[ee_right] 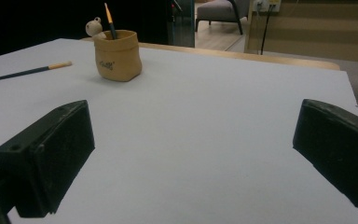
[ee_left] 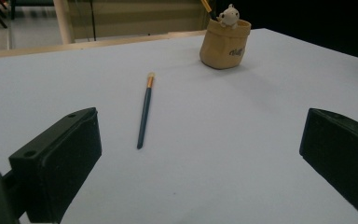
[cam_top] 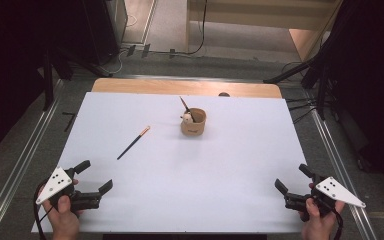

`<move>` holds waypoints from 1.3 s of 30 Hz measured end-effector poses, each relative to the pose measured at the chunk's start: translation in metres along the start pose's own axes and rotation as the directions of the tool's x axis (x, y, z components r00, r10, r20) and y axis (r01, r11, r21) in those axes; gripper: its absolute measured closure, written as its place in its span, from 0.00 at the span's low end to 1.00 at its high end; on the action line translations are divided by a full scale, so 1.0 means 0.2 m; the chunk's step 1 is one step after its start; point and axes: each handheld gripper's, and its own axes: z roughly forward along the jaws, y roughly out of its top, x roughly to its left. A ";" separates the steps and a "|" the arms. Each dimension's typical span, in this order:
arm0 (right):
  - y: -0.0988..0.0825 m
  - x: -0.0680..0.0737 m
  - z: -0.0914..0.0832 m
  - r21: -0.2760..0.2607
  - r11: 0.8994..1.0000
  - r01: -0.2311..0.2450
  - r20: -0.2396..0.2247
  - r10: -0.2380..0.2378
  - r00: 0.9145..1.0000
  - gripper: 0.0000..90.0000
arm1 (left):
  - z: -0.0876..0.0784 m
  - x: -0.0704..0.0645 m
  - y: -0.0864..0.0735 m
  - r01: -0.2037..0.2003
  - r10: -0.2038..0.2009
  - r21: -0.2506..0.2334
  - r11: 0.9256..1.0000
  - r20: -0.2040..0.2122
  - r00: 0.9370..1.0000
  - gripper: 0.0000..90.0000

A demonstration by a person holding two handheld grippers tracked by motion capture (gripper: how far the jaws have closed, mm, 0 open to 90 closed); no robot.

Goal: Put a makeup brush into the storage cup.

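Note:
A small tan pouch-like holder stands on the white table sheet, past the middle. A dark pencil with an orange end sticks out of it beside a little white figure. A second dark pencil with an orange tip lies flat on the sheet, left of the holder. My left gripper rests open near the front left corner. At the front right, my right gripper is open too. Both hold nothing.
A wooden table edge shows beyond the sheet. Metal rails run along both sides of the table. Dark stands and cables sit on the floor behind.

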 end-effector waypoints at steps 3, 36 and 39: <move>0.00 0.00 0.00 0.003 1.000 -0.001 -0.005 0.001 1.000 0.00 | 0.01 0.00 0.02 0.004 -0.004 -0.004 1.000 -0.001 1.000 0.00; 0.01 0.01 0.02 0.013 1.000 0.014 -0.067 -0.013 0.998 0.02 | 0.38 0.14 0.29 0.008 -0.010 0.075 0.997 0.026 1.000 0.00; 0.00 0.00 0.02 0.016 1.000 0.016 -0.065 -0.015 0.998 0.02 | 0.43 0.16 0.31 0.010 -0.013 0.102 0.995 0.027 1.000 0.00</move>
